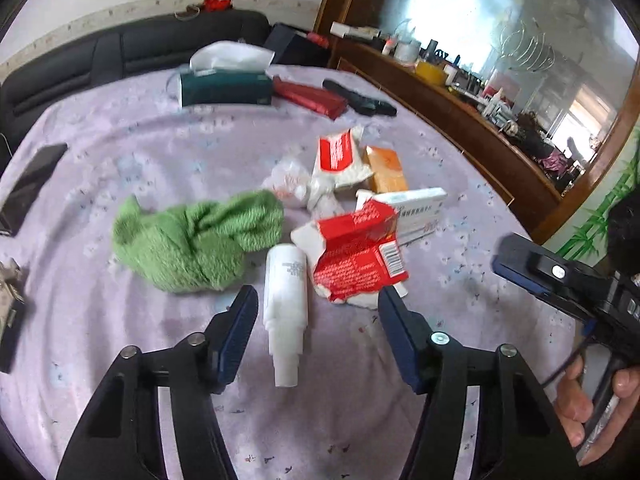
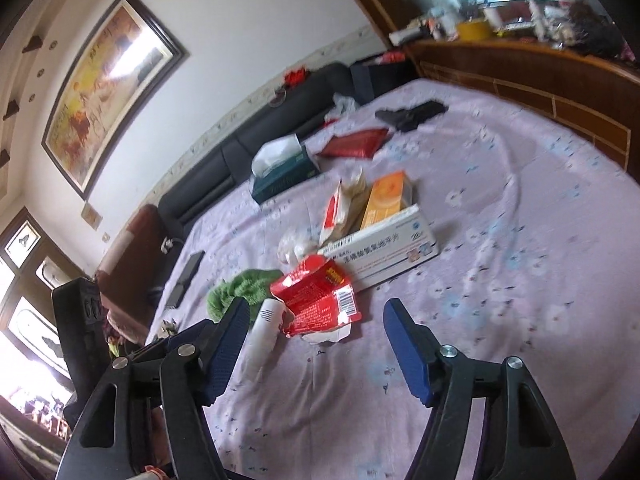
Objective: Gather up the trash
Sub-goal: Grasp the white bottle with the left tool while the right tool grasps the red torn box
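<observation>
On the bed (image 1: 120, 320) with its purple flowery sheet lies a small heap of trash. Nearest the left gripper (image 1: 316, 300) is a white bottle (image 1: 285, 304), lying flat on its side with its thin end toward the camera. It sits on the sheet between the two blue fingers (image 1: 236, 332), but they do not touch it. They stand apart, with nothing held.

Just right of the bottle is a torn red box (image 1: 356, 256), crumpled and open. Behind that lies a long white box (image 1: 416, 210), then an orange box (image 1: 386, 170) and a ripped red and white packet (image 1: 340, 158). A scrunched clear bag (image 1: 290, 182) is beside them. A green cloth (image 1: 192, 244) is bunched up left of the bottle.

Farther back are a dark green tissue box (image 1: 224, 86), a flat red pack (image 1: 310, 96) and a black thing I cannot make out. A dark phone (image 1: 32, 184) lies near the left edge.

The right gripper (image 2: 316, 320) hangs above the sheet, close to the torn red box, touching nothing. Its fingers (image 2: 408, 348) are apart too, and they hold nothing. A hand (image 1: 592, 404) grips its handle.
</observation>
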`<state>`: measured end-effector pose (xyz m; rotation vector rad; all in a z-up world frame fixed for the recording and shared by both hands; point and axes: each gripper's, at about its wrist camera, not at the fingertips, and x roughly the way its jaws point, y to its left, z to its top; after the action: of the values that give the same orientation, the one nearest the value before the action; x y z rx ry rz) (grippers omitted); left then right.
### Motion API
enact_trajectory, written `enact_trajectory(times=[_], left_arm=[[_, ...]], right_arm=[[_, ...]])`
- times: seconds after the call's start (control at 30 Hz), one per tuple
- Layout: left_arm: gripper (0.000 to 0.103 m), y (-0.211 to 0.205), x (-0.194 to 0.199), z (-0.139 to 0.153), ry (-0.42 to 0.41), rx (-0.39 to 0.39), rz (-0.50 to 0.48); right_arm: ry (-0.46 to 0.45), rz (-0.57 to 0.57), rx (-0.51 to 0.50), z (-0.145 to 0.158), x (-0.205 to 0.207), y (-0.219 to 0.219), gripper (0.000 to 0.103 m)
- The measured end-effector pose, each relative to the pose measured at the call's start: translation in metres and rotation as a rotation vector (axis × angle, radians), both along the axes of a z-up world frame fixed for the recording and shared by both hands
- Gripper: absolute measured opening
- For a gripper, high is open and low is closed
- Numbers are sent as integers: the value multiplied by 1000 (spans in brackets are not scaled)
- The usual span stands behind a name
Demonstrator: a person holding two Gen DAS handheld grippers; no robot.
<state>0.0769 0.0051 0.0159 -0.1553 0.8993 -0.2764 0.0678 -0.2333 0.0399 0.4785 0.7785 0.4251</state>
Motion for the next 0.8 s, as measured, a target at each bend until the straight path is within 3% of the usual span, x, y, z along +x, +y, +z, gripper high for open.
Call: enact_trajectory(times=[0.2,0.33,0.5,0.57,0.6,0.63,0.7,0.73,0.77,0.8], left_arm=[[59,-5,4,-10,10,36,9],[51,-5,9,-18,38,32,6],[48,-4,16,-27,54,63,22],[43,-3,18,-31,65,68,26],[35,-2,19,-33,74,69,28],[29,-1,20,-35,85,68,27],[28,0,19,-35,88,65,28],[28,1,19,-35,85,69,31],[28,0,18,-35,81,72,34],[28,0,18,-35,81,74,34]], right_arm=[[86,35,8,-29,39,19,67],[128,52,-11,-43,61,31,65],[174,59,-44,-59,79,41,60],[182,73,-40,-63,84,46,57],[188,81,-37,-66,86,48,55],[191,82,-42,-68,88,51,52],[186,87,-63,-70,89,55,46],[178,82,-75,-70,88,57,38],[181,88,-76,-70,88,57,23],[189,96,-64,-70,87,56,18]])
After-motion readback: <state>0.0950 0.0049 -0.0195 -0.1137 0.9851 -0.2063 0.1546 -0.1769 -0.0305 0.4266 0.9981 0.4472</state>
